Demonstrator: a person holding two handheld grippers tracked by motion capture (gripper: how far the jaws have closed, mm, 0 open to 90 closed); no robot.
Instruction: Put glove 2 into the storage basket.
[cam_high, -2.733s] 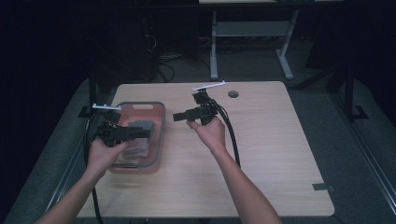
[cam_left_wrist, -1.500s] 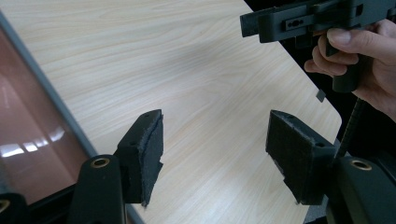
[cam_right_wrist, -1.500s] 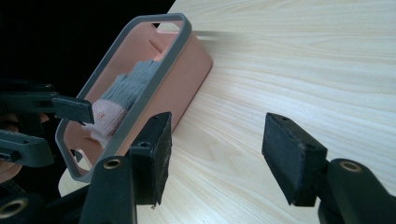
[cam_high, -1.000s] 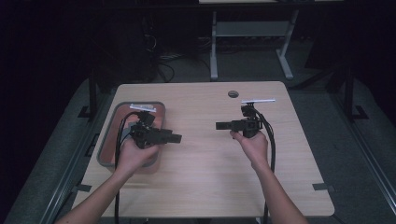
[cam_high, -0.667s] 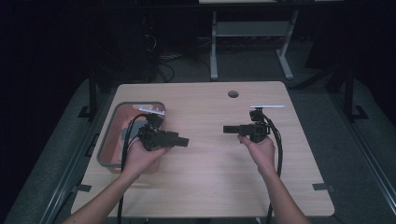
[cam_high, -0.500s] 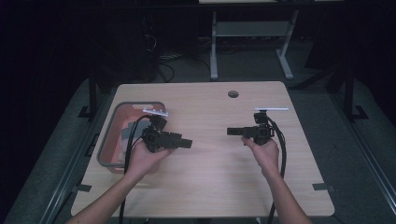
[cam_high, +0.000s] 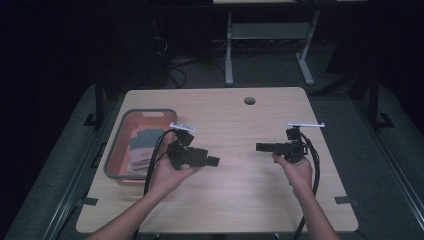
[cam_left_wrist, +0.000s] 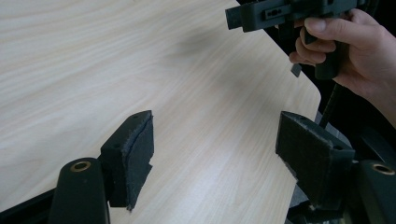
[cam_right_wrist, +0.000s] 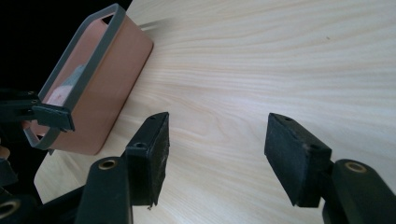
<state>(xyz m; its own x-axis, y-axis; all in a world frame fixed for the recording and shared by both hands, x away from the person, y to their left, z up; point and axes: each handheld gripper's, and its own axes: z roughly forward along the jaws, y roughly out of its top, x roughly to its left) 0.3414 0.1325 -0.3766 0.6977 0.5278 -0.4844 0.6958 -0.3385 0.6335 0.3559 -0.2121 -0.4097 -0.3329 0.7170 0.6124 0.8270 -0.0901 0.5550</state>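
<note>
My left gripper (cam_high: 212, 161) is held over the table (cam_high: 235, 190) just right of the bin and points right. In its own view the jaws (cam_left_wrist: 217, 140) stand wide apart over bare wood, having just been opening, with nothing between them. My right gripper (cam_high: 260, 147) hangs over the right half of the table and points left at the other one; its jaws (cam_right_wrist: 217, 135) are open and hold nothing. A salmon bin with a grey rim (cam_high: 120, 145) sits at the table's left, with folded grey and pink cloths (cam_high: 142, 145) inside.
The bin's side wall (cam_right_wrist: 112, 88) lies ahead of the right gripper, with the left gripper's tip (cam_right_wrist: 53, 116) in front of it. The right gripper's tip (cam_left_wrist: 236, 16) and the hand holding it show beyond the table's rounded corner (cam_left_wrist: 313, 91). A cable hole (cam_high: 249, 100) sits near the far edge.
Both hands have drawn away from the bin and sunk lower. The left gripper slid right off the bin; the right gripper moved further right and nearer the person.
</note>
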